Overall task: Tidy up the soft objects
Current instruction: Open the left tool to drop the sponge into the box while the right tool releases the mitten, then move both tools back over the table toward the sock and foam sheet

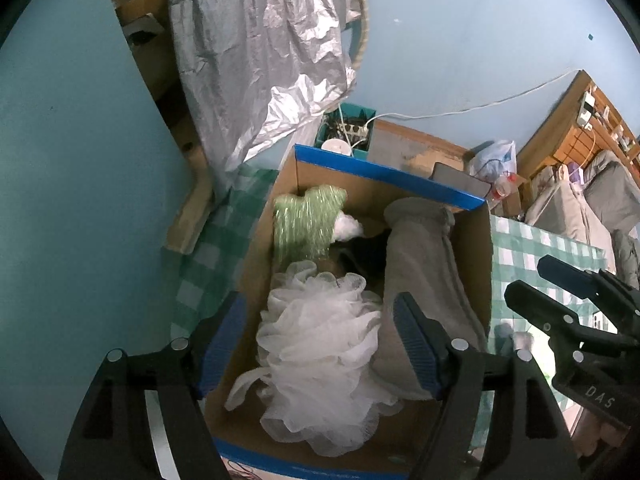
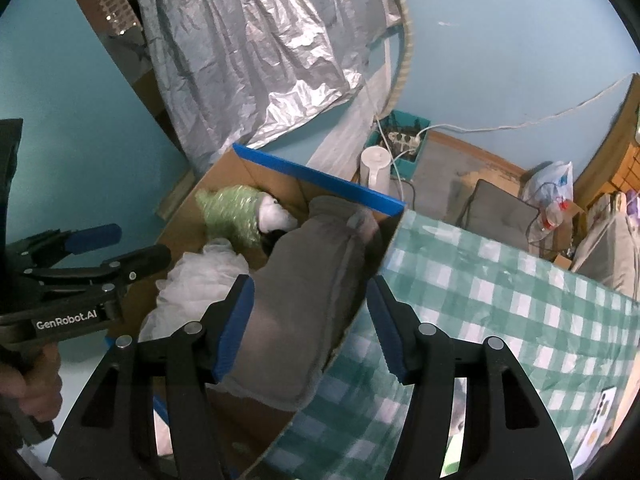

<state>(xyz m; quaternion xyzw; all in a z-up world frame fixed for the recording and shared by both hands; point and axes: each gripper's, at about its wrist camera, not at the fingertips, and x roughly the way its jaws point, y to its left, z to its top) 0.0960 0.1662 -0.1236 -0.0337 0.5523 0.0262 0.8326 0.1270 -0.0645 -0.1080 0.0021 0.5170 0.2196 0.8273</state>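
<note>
Both grippers, left (image 1: 320, 344) and right (image 2: 310, 326), gape empty over the box's (image 1: 384, 178) rim, table edge close

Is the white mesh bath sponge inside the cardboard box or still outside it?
Inside. The white mesh bath sponge lies on the floor of the cardboard box, between its left wall and the grey cloth; no gripper touches it.

A crinkled silver sheet (image 1: 256, 60) hangs against the blue wall (image 1: 460, 32). Below it, a teal bin (image 2: 404, 140) holds a power strip (image 2: 404, 138); a white cable (image 1: 480, 106) runs along the wall.
</note>
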